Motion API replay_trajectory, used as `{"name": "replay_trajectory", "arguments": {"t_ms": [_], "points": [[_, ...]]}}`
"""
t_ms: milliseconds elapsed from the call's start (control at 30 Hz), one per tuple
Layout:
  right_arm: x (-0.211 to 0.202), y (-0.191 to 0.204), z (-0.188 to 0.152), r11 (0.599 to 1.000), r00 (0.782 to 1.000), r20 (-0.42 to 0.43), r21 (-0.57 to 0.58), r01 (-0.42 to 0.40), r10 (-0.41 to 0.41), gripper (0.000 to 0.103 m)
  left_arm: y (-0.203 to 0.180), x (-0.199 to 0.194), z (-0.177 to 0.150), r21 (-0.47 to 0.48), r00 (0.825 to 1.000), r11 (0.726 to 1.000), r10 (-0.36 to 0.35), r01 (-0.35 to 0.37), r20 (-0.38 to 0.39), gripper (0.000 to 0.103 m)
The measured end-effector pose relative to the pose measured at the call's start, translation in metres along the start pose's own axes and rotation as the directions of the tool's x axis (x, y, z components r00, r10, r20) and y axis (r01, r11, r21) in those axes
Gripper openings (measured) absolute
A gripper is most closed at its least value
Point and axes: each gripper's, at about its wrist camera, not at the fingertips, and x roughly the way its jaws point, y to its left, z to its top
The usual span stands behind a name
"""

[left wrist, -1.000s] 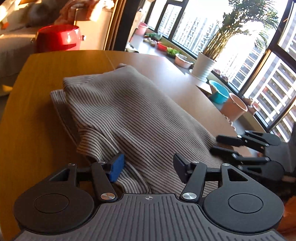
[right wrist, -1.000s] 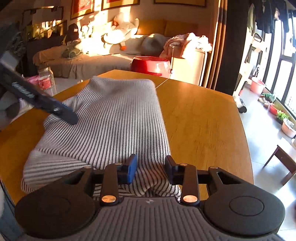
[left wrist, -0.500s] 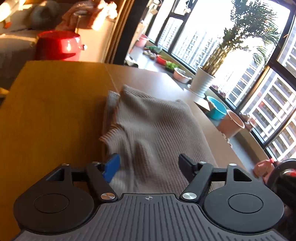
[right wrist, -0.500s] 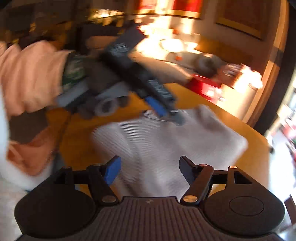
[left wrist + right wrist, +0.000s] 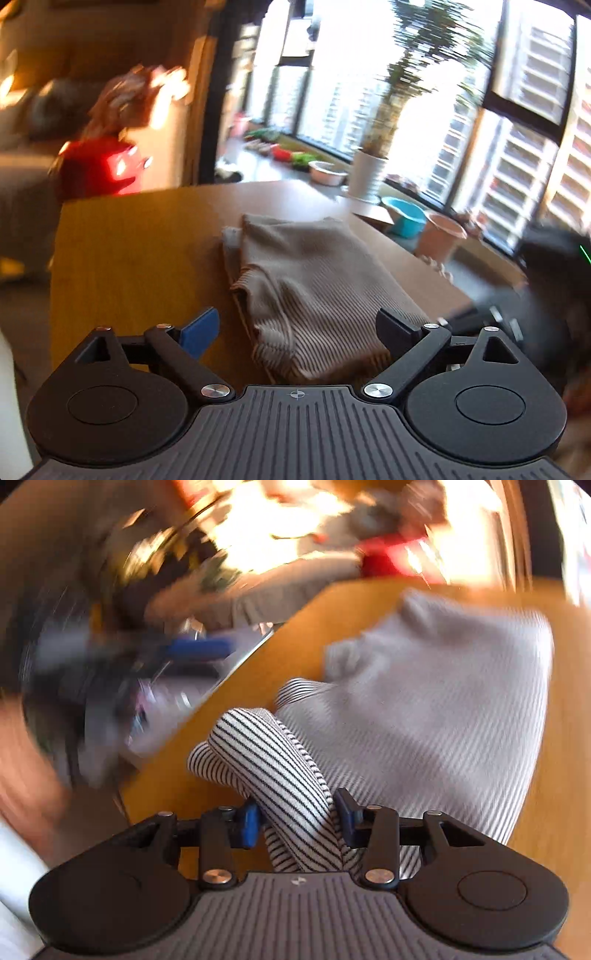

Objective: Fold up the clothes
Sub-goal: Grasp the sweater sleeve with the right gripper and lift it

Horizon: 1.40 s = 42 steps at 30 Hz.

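Garment: a striped knit top [image 5: 314,280] lies folded on the wooden table [image 5: 140,251], toward its right side in the left wrist view; the near hem sits just in front of the left tool.
Near fold: in the right wrist view a rolled edge of the striped knit top [image 5: 424,709] rises off the table [image 5: 295,657] and runs back between the right tool's fingers.
Left gripper [image 5: 297,330]: fingers spread wide, one on each side of the near hem, nothing between the pads; whether they touch the cloth cannot be told.
Right gripper [image 5: 299,821]: pressed in on the rolled striped edge, pinching it between the blue pads.
Surface: warm orange-brown wood with a rounded far edge, sunlit on the left, shaded brown on the right.
Room, far left: a red pot [image 5: 99,166] beyond the table's far edge, with a blurred sofa behind it.
Room, far right: tall dark-framed windows [image 5: 517,110], a potted plant [image 5: 369,173] in a white pot, a blue bowl [image 5: 402,219] and a pink pot [image 5: 439,236] near the sill.
Sharpness: the right wrist view is heavily motion-blurred on its left; shapes there cannot be made out.
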Motion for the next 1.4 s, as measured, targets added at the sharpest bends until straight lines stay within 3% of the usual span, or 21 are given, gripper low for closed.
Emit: {"name": "replay_trajectory", "arguments": {"t_ms": [67, 200, 333, 367, 433, 533, 600, 733, 900, 1000, 1033, 1067, 1133, 1233, 1400], "points": [[-0.002, -0.015, -0.002, 0.993, 0.998, 0.000, 0.107, -0.058, 0.058, 0.041, -0.013, -0.002, -0.006, 0.100, 1.000, 0.995, -0.025, 0.026, -0.007, 0.096], [-0.003, -0.024, -0.003, 0.982, 0.995, 0.006, 0.162, -0.095, 0.095, 0.041, -0.040, 0.014, -0.020, 0.270, 0.997, 0.961, -0.038, 0.054, -0.065, 0.098], [-0.002, -0.022, -0.001, 0.986, 0.996, 0.007, 0.142, -0.087, 0.087, 0.041, -0.051, 0.045, -0.030, 0.311, 0.993, 0.950, 0.010, 0.028, -0.117, 0.098], [-0.001, -0.022, 0.000, 0.988, 0.997, 0.007, 0.132, -0.080, 0.080, 0.041, -0.053, 0.052, -0.032, 0.311, 0.992, 0.950, 0.021, 0.019, -0.127, 0.094], [-0.004, -0.014, 0.000, 0.997, 0.999, 0.016, 0.070, -0.029, 0.028, 0.043, -0.053, 0.061, -0.033, 0.292, 0.990, 0.956, 0.030, 0.013, -0.141, 0.091], [-0.020, 0.009, -0.008, 0.985, 0.991, 0.069, -0.123, 0.119, -0.112, 0.054, -0.054, 0.066, -0.031, 0.265, 0.988, 0.964, 0.028, 0.014, -0.152, 0.083], [-0.031, 0.028, -0.019, 0.933, 0.973, 0.124, -0.284, 0.221, -0.193, 0.062, -0.054, 0.067, -0.030, 0.252, 0.987, 0.968, 0.028, 0.013, -0.158, 0.083], [-0.040, 0.050, -0.045, 0.807, 0.947, 0.167, -0.496, 0.321, -0.274, 0.062, -0.050, 0.067, -0.030, 0.218, 0.986, 0.976, 0.020, 0.017, -0.164, 0.082], [-0.025, 0.059, -0.072, 0.658, 0.905, 0.236, -0.625, 0.421, -0.354, 0.066, -0.044, 0.067, -0.025, 0.121, 0.985, 0.992, -0.007, 0.028, -0.174, 0.082], [-0.005, 0.062, -0.074, 0.621, 0.891, 0.267, -0.643, 0.448, -0.366, 0.063, -0.037, 0.068, -0.022, 0.042, 0.984, 0.998, -0.032, 0.040, -0.177, 0.082], [0.001, 0.062, -0.073, 0.619, 0.887, 0.275, -0.639, 0.457, -0.371, 0.047, -0.036, 0.067, -0.021, 0.033, 0.983, 0.999, -0.036, 0.043, -0.179, 0.082], [0.005, 0.061, -0.071, 0.626, 0.883, 0.279, -0.626, 0.465, -0.377, 0.039, -0.036, 0.066, -0.020, 0.032, 0.983, 0.998, -0.039, 0.045, -0.182, 0.082], [0.004, 0.056, -0.063, 0.696, 0.899, 0.245, -0.571, 0.436, -0.362, 0.032, -0.038, 0.058, -0.019, 0.047, 0.982, 0.998, -0.037, 0.047, -0.185, 0.084], [-0.004, 0.050, -0.057, 0.769, 0.922, 0.199, -0.508, 0.387, -0.333, 0.026, -0.031, 0.033, -0.013, 0.030, 0.990, 0.998, -0.047, 0.052, -0.136, 0.096], [-0.025, 0.049, -0.058, 0.818, 0.943, 0.156, -0.470, 0.332, -0.293, 0.024, 0.001, 0.012, 0.006, -0.125, 1.000, 0.992, -0.028, 0.028, 0.003, 0.091]]}}
